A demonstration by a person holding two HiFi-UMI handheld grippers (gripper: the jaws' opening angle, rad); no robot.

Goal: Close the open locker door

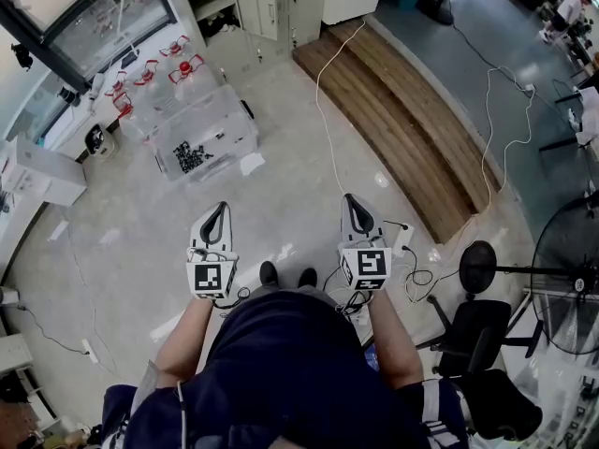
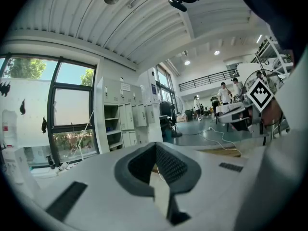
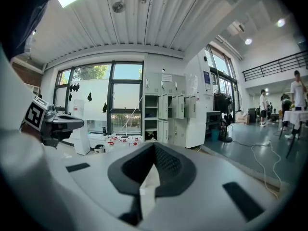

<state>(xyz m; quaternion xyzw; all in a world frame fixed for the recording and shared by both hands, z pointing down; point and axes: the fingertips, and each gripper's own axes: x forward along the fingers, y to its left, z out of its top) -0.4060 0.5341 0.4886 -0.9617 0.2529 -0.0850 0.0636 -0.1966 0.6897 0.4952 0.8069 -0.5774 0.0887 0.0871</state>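
Note:
A bank of pale grey lockers (image 1: 267, 3) stands far ahead across the floor, beside a window. In the right gripper view the lockers (image 3: 179, 110) show a column of open compartments (image 3: 150, 115), with an open door (image 3: 164, 107) swung out beside it. The left gripper view shows the same lockers (image 2: 130, 124) at a distance. My left gripper (image 1: 221, 206) (image 2: 156, 147) and right gripper (image 1: 349, 197) (image 3: 154, 146) are held level at waist height, side by side. Both are shut with nothing between the jaws, well short of the lockers.
A clear plastic box (image 1: 201, 138) and several red-handled water jugs (image 1: 154, 73) sit on the floor ahead left. A wooden step (image 1: 402, 120) runs ahead right, crossed by a white cable (image 1: 323, 92). An office chair (image 1: 473, 335) and a fan (image 1: 571, 279) stand at my right. People (image 3: 263, 105) are far off.

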